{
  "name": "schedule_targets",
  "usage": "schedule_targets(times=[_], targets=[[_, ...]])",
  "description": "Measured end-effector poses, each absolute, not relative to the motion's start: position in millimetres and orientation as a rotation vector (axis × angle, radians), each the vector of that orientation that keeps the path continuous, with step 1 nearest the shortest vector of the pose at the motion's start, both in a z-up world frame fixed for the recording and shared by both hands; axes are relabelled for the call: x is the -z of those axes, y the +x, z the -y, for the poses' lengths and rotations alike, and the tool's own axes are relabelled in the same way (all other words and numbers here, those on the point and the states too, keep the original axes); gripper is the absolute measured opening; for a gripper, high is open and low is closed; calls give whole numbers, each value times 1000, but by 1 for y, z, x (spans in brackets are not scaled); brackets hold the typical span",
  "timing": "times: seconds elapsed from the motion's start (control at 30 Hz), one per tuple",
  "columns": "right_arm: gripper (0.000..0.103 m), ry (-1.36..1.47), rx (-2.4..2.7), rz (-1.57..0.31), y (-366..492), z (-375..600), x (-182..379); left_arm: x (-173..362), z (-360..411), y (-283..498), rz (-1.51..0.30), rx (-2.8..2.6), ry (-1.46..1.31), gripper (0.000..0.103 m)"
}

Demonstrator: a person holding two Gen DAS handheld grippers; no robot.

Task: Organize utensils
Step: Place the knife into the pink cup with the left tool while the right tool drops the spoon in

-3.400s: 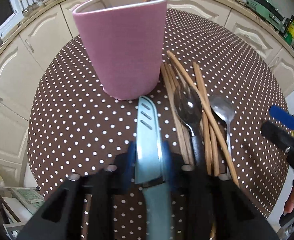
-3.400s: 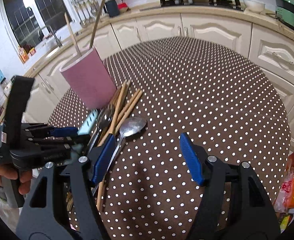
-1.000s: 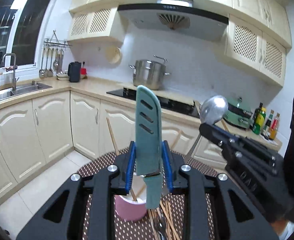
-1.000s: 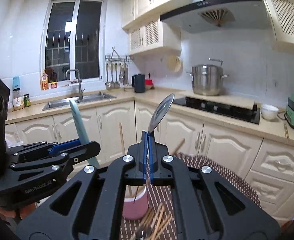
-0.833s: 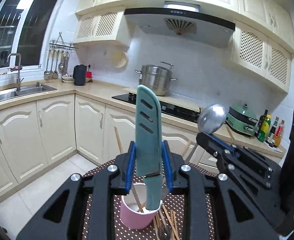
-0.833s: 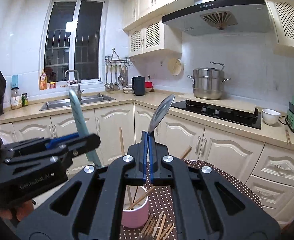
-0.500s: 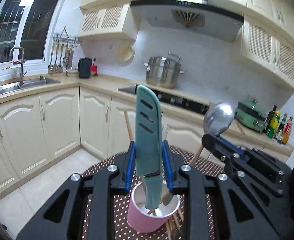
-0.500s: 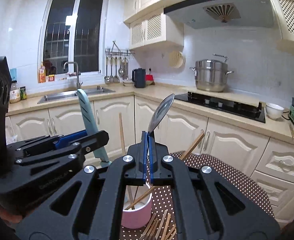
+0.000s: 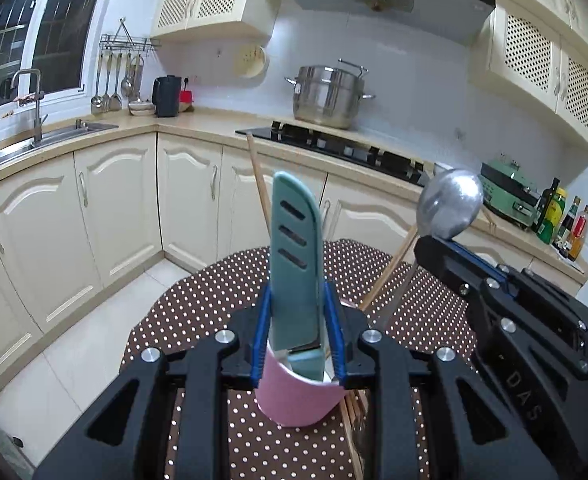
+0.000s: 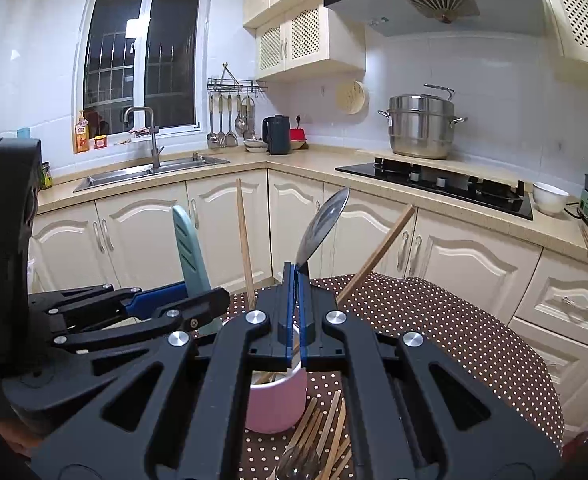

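While clamped upright, knife (image 9: 294, 264) — left gripper (image 9: 298, 336), handle over pink cup (image 9: 298, 396)

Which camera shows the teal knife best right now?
The left wrist view: the teal knife stands upright, flat side on, between the left gripper pads, its handle end dipping toward the pink cup. The right wrist view shows only its blade at an angle, with the handle hidden behind the left gripper.
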State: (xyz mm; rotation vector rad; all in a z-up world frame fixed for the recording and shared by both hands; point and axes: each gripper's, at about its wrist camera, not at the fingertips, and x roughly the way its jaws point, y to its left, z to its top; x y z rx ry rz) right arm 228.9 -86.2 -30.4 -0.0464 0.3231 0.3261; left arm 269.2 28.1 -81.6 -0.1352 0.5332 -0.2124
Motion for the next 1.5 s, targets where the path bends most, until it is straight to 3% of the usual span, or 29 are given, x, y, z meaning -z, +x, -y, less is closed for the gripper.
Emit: schedule_targets(times=[0.2,0.3,0.47,1.13,1.2,1.27,1.3,1.5], targets=[[2,-29,-325,-347,229,90,37,87,-28,266,-556,220,-141,26],[2,-11,-327,-365,230,92,42,84,-30,259,-536,226,-150,41],[2,8,-330,-389,229,94,47,77,-38,249,-512,209,-177,50],[5,105,-319,-484,218,110,56,70,-49,210,-535,90,-130,61],[10,119,-321,-490,215,114,55,70,-48,206,-547,106,-133,62],[40,132,-317,-483,210,119,52,71,-46,202,-562,128,-140,62],[46,144,-325,-474,207,122,50,72,-45,200,-573,140,-146,62],[51,151,-334,-474,192,136,42,81,-38,193,-636,184,-171,62]])
